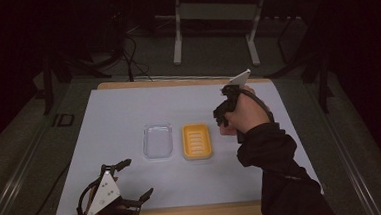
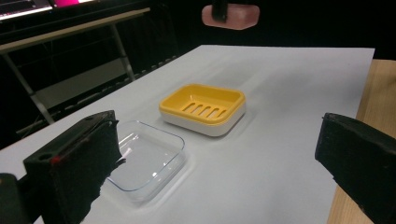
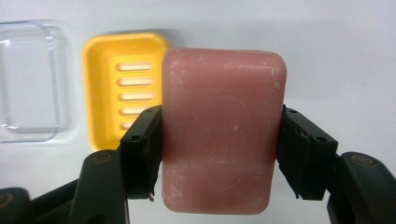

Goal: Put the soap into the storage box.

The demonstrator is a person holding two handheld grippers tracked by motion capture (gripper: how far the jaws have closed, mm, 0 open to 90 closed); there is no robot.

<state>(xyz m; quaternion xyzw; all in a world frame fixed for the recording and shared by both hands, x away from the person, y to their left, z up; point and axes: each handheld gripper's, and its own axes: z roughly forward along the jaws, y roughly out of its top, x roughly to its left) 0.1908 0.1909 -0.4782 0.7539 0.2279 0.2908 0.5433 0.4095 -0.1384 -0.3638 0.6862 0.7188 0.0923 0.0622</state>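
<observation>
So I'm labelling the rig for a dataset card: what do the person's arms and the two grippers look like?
Both grippers are black two-jaw tools with blocky pads. The left gripper carries a grey three-cornered plate dotted with small holes and a black cable looping off it. The right gripper also has a pale plate, and a black cable curves over the hand. The right arm wears a black sleeve, bunched at the cuff.

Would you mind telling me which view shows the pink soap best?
The right gripper view: the soap is close and face-on, clamped between the jaws. The left gripper view catches it small at the top edge; in the high view the hand hides it.
</observation>
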